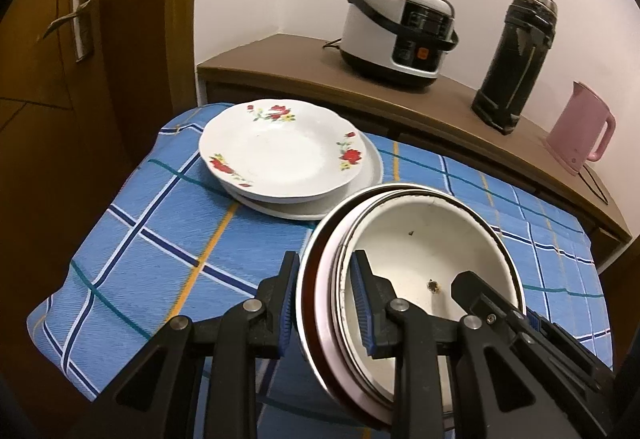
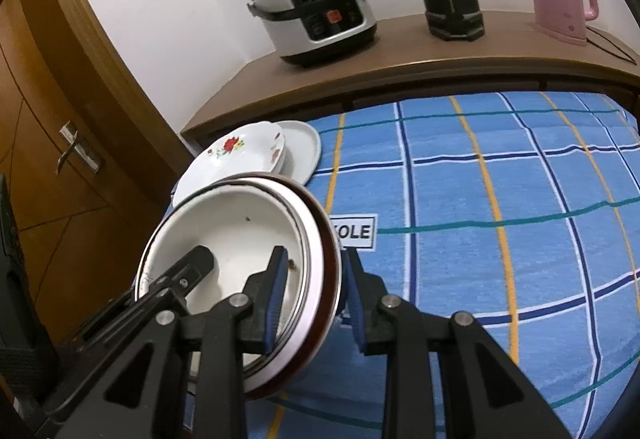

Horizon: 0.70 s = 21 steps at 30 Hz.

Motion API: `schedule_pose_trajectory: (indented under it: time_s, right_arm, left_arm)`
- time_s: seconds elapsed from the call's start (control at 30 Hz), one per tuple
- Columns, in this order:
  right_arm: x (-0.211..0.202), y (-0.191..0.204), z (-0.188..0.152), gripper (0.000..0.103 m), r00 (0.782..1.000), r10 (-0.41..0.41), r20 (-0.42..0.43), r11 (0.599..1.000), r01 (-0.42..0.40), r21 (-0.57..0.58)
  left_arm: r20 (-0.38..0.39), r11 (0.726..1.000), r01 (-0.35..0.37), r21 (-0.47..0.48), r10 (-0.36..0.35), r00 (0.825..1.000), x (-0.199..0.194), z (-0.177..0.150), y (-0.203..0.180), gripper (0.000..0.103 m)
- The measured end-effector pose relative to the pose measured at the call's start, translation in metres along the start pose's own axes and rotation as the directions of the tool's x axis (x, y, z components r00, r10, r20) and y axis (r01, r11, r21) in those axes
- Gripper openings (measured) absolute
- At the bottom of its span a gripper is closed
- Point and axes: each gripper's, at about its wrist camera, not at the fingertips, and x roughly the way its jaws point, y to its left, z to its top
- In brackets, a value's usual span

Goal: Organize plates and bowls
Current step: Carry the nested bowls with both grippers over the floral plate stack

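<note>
Left wrist view: left gripper (image 1: 326,303) jaws pinching rims of bowls (image 1: 420,251), lower centre of frame. Nested stack: white enamel inside, pale one, steel outermost. Stiff, glossy, likely slippery and heavy together; rim grip best. Flowered plates (image 1: 280,155) stacked upper centre on checked cloth (image 1: 152,239).

Right wrist view: right gripper (image 2: 314,299) jaws pinching opposite rim of bowls (image 2: 240,235), lower left. Chipping risk if dropped.

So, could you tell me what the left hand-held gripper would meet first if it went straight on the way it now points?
Probably the floral plate stacked on a plain plate; the left hand-held gripper straddles the nested bowls' rim, so those would travel along. Depth is unclear.
</note>
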Motion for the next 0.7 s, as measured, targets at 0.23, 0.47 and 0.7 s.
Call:
schedule_pose_trajectory:
  time_s: [0.23,0.47,0.7]
  right_arm:
    - [0.011,0.014,0.0,0.028,1.0,0.015,-0.019,1.0,-0.016,-0.02]
    - [0.019,0.03,-0.001,0.028,0.999,0.038,-0.032,0.998,-0.039,-0.039]
    - [0.028,0.044,0.0,0.028,0.998,0.05,-0.043,0.997,-0.052,-0.053]
  left_arm:
    - [0.001,1.0,-0.023,-0.02,0.023,1.0,-0.001,0.002,0.017,0.029]
    - [0.003,0.998,-0.047,-0.042,0.047,0.999,-0.003,0.005,0.032,0.029]
    - [0.006,0.996,-0.058,-0.066,0.058,0.998,-0.004,0.008,0.047,0.029]
